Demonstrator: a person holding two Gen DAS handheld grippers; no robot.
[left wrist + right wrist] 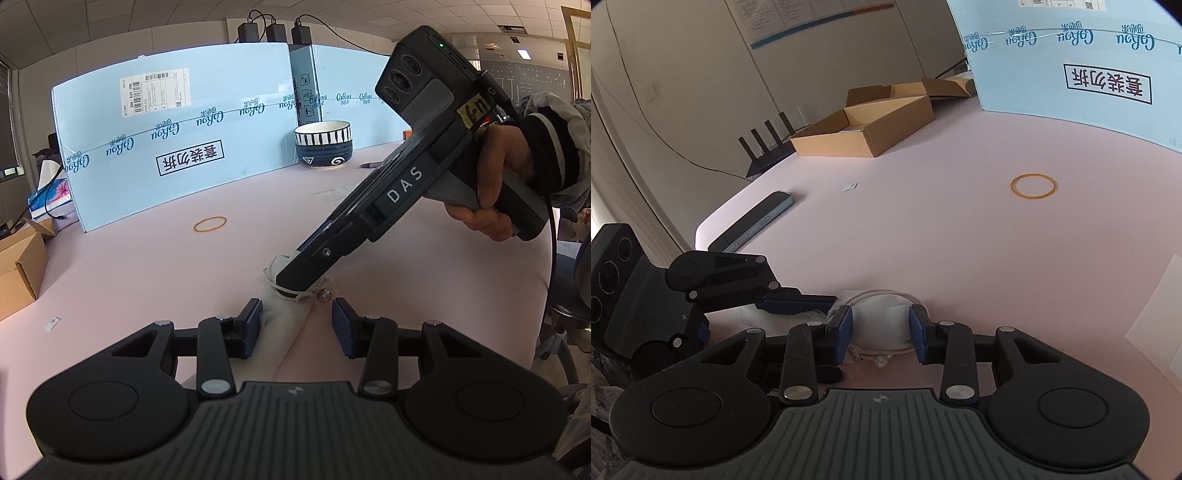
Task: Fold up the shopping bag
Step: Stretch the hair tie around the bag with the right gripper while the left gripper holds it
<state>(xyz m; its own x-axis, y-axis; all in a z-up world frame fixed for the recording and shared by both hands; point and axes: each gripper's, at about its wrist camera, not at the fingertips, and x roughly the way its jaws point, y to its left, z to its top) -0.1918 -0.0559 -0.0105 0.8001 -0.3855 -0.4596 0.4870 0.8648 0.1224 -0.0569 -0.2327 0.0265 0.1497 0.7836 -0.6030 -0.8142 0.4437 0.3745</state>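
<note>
The white shopping bag (284,314) lies rolled into a small bundle on the pink table (147,266). A drawstring with a clear bead (325,294) is wrapped round its end. My left gripper (297,325) straddles the roll. Its left pad touches the cloth, its right pad stands off with table showing between, so it is open. In the right wrist view the bundle (881,321) fills the gap of my right gripper (881,326), both blue pads against it, the bead (882,362) just below. One finger (798,302) of the left gripper lies over the bag's other end.
A rubber band (209,224) lies further out on the table. A striped bowl (324,146) and a pen (369,165) sit by the blue carton (177,140). On the left are a phone (753,221), an open cardboard box (864,125) and a router (764,147).
</note>
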